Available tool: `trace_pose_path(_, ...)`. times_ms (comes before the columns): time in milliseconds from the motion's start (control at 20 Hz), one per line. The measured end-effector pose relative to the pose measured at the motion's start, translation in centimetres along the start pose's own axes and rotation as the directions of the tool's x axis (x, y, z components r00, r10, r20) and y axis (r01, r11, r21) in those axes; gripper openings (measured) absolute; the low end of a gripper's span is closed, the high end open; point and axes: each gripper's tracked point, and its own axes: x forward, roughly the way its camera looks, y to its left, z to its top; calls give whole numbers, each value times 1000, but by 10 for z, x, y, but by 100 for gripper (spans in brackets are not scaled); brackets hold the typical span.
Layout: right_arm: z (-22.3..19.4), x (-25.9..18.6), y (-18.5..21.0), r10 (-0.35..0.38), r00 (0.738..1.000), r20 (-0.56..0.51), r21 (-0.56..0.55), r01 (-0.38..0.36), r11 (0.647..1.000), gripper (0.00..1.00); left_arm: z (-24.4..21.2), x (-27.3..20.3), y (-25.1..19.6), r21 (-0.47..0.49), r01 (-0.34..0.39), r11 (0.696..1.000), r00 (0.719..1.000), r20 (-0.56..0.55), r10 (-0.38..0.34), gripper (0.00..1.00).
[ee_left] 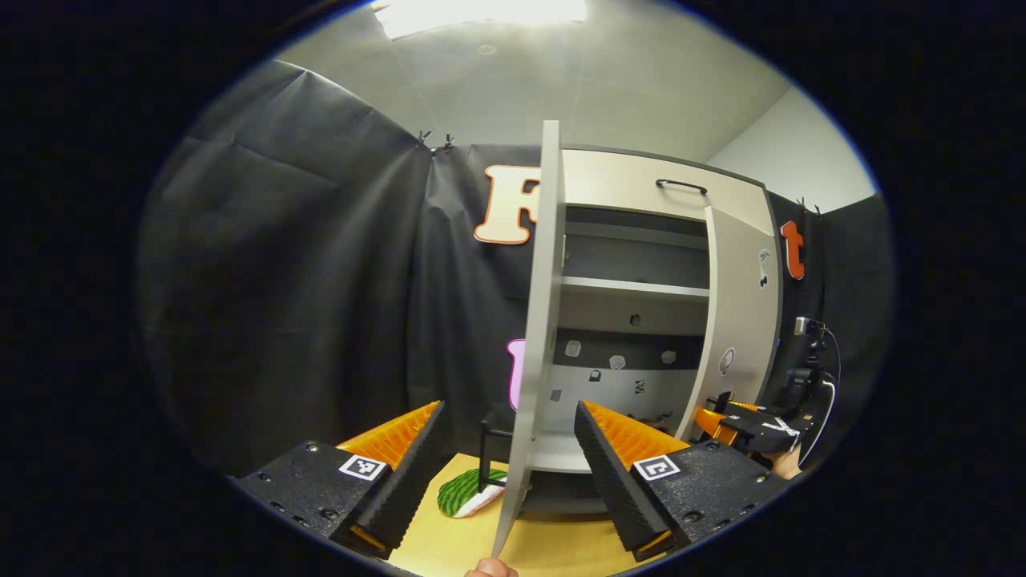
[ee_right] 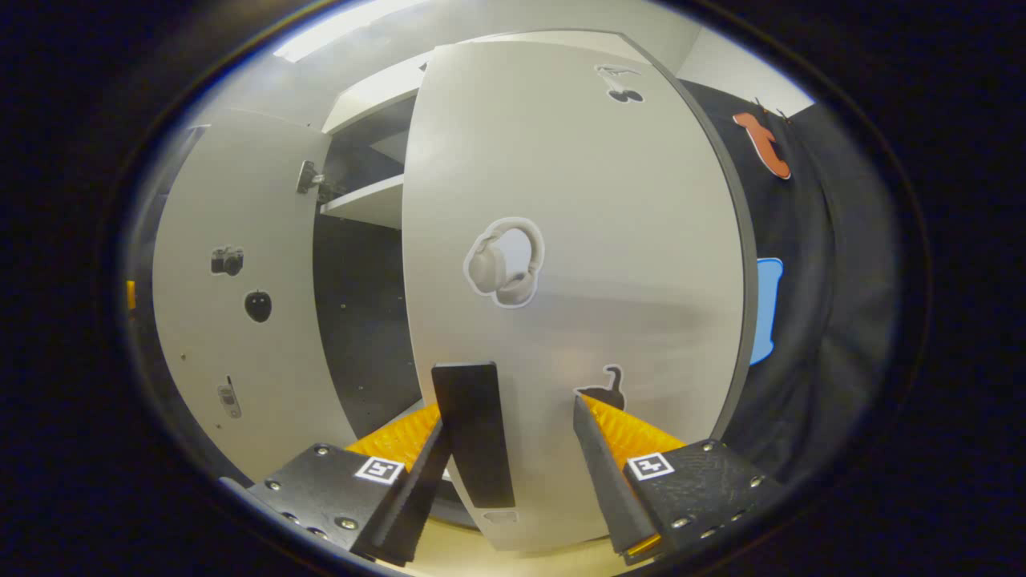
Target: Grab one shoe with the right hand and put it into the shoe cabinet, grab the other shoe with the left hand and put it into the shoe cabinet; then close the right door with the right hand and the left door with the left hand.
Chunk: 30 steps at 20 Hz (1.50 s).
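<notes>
1. The left tool (ee_left: 506, 461) points forward and level, its two black-and-orange fingers spread wide apart, pressing on nothing.
2. A fingertip (ee_left: 490, 569) of the person shows at the bottom edge of the left gripper view, between the two fingers.
3. The right tool (ee_right: 506, 457) also points forward, its fingers spread apart, not clamped on anything.
4. In the left gripper view the right tool (ee_left: 741, 429) appears farther off at the lower right, with part of the hand (ee_left: 781, 462) holding it.

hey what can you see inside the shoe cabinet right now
Inside the shoe cabinet, a pale shelf crosses above a dark back wall. The left door, the right door and the left gripper cover the bottom; no shoes visible.
</notes>
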Motion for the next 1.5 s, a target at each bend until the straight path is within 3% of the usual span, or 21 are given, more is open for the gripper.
trace_pose_path(300, 1, 16, 4, -23, 1000, 3, -11, 23, 1000, 84, -6, -4, 32, -9, -77, 997, 997, -15, 77, 93)
trace_pose_path(550, 0, 23, 3, -61, 998, 13, -40, 62, 997, 85, -12, -2, 47, -15, -108, 994, 994, -31, 108, 96)
trace_pose_path(650, 0, 25, 3, -73, 997, 15, -47, 73, 996, 87, -12, -9, 56, -14, -117, 993, 993, -36, 116, 93)
trace_pose_path(700, -1, 26, 4, -78, 997, 16, -49, 79, 996, 85, -13, -9, 59, -15, -119, 993, 992, -39, 118, 96)
trace_pose_path(750, -1, 27, 4, -82, 996, 17, -51, 83, 995, 87, -15, -7, 60, -16, -120, 993, 992, -43, 120, 93)
trace_pose_path(850, -2, 29, 4, -90, 996, 19, -53, 91, 994, 85, -20, -5, 60, -17, -122, 992, 991, -52, 121, 97)
trace_pose_path(1500, -4, 33, 5, -122, 992, 31, -70, 124, 990, 85, -61, 20, 60, -10, -75, 997, 993, -93, 74, 95)
